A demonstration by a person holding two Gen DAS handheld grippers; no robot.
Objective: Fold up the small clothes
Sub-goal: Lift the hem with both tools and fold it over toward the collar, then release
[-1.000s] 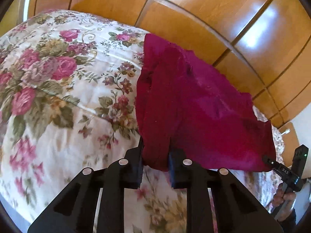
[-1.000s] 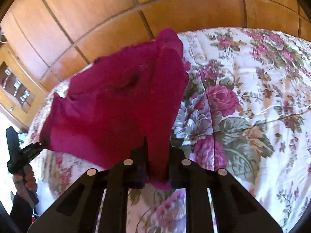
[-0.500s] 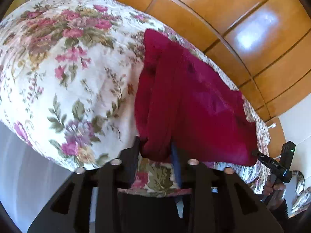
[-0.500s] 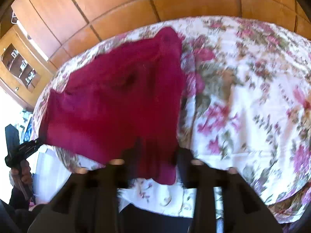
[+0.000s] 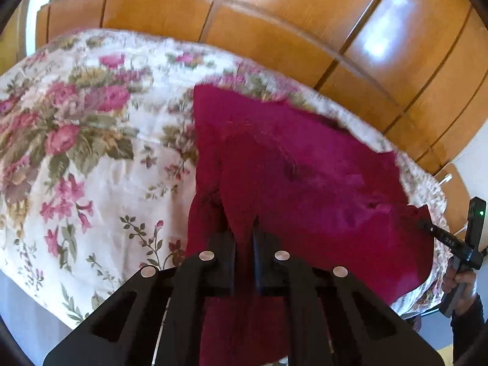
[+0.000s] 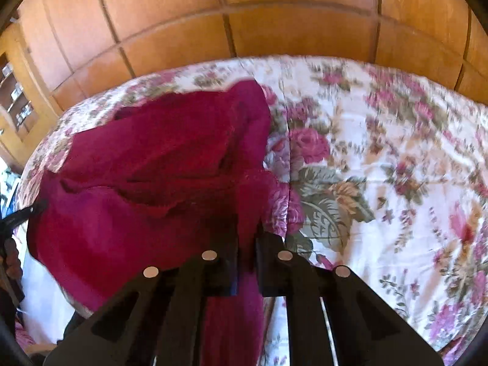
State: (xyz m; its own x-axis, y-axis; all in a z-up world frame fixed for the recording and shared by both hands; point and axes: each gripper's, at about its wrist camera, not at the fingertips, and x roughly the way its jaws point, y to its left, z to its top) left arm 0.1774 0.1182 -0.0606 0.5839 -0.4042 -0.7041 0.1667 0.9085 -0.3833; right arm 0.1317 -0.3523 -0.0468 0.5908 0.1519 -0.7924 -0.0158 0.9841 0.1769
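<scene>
Two tongs | left tongs (image 5: 244, 238), right tongs (image 6: 247, 238) just clamped on garment (image 5: 305, 183) | lettering unreadable

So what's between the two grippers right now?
The crimson fabric garment spans between the left gripper and right gripper, each shut on a corner; both wrist views show it.

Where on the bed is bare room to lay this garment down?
Bare floral bedspread lies beside the magenta garment, on the side away from the right gripper; likewise past the left gripper. The near edge is crowded.
</scene>
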